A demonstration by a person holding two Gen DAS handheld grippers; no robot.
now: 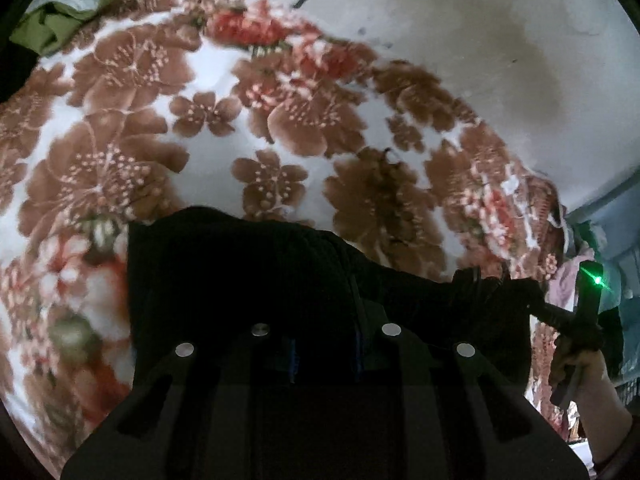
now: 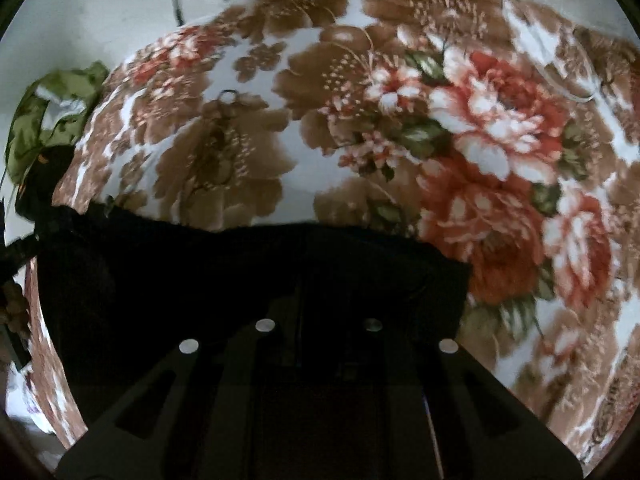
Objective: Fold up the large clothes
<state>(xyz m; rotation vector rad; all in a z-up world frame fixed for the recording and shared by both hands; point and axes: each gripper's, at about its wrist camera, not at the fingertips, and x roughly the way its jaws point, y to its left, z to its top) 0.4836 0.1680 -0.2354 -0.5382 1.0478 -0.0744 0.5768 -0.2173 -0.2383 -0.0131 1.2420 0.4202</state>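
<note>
A black garment (image 1: 256, 272) is hanging stretched between the two tools just above a bed covered by a floral blanket (image 1: 132, 92), with one edge pulled fairly straight across both views. The left tool (image 1: 326, 344) is gripping one end of that edge and the right tool (image 2: 320, 340) the other; dark cloth is covering both sets of fingertips, so the jaws look narrow and pinched on fabric, though the contact itself is hidden. In the left view the right tool (image 1: 576, 320) is showing at the far end of the garment, its green light lit. Holding two ends apart is probably keeping the cloth taut and flat for laying down. A green cloth (image 2: 52, 120) is lying bunched at the blanket's far edge.
</note>
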